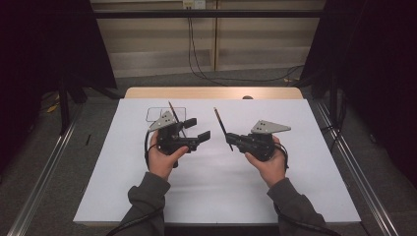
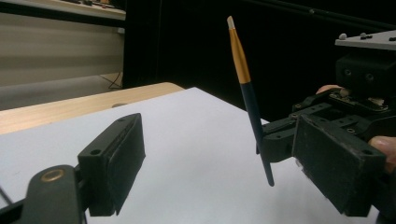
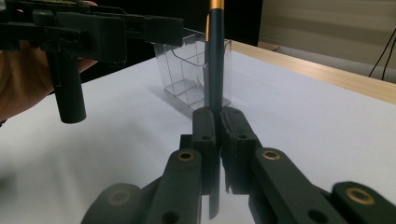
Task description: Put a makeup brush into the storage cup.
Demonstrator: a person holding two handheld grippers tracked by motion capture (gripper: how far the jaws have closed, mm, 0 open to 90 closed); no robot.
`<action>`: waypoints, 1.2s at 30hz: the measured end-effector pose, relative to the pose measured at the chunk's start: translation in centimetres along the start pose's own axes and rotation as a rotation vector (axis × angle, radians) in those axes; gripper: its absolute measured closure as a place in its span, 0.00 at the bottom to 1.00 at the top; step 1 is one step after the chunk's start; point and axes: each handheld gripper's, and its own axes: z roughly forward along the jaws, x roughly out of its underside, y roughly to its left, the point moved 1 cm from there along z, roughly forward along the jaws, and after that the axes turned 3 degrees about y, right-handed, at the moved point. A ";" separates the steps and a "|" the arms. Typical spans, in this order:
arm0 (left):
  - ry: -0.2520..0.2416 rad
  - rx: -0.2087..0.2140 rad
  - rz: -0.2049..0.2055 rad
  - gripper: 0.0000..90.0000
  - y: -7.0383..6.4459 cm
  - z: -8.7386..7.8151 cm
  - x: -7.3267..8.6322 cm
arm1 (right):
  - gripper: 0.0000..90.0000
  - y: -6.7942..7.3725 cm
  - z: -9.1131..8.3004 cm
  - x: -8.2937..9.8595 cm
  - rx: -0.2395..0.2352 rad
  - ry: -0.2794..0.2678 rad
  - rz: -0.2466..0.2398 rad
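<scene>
White sheeting covers the table [image 1: 147,196]. Left claw [image 1: 197,129] hangs with jaws apart beside a clear plastic holder [image 1: 158,114]. Right claw [image 1: 230,139] is clamped on a dark paintbrush [image 1: 222,129], long axis near upright, orange ferrule and pale tip pointing up and away from the person.

Each hand-held gripper [image 1: 196,129] was black, with screw-studded jaws and brass pivot pins. A grey three-cornered plate [image 1: 270,127] topped it. The person wore grey-green sleeves [image 1: 146,197], black cables trailing alongside.
</scene>
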 end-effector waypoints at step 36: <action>0.001 0.069 -0.040 0.46 -0.9 2.0 -0.4 | 0.95 1.0 1.0 0.1 -0.025 0.015 -0.016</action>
